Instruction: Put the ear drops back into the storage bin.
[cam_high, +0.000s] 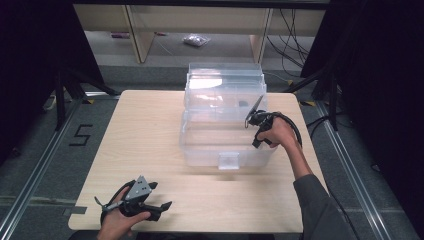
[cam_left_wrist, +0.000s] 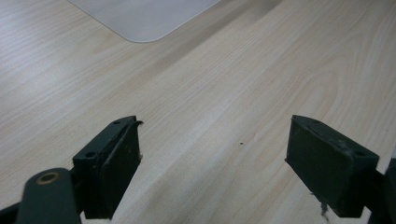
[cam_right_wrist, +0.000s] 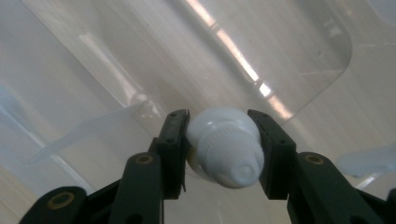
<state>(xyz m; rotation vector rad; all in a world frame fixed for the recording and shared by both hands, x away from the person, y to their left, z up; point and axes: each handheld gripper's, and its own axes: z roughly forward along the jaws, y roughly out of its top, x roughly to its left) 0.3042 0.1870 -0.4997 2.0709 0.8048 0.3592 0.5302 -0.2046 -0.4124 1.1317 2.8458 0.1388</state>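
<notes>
My right gripper (cam_right_wrist: 219, 149) has its jaws clamped on a white, rounded plastic object (cam_right_wrist: 225, 147), ribbed around its middle like a cap or small bottle top; the pads press on both of its sides. I see clear plastic behind it, the inner wall and floor of the transparent storage box (cam_high: 200, 145). In the high view I have this gripper (cam_high: 256, 120) at the right-hand wall of the box, near the table's right edge, with my hand wrapped around it and the jaws pointing into the box. The box stands at the middle of the table (cam_high: 150, 130), reaching toward the far edge, its lid tipped up at the back.

My left gripper (cam_high: 162, 206) rests low at the near-left corner of the table, well apart from the box. Its jaws stand wide apart with nothing between them (cam_left_wrist: 215, 154), only bare wood grain below, and a rounded table corner shows farther off.
</notes>
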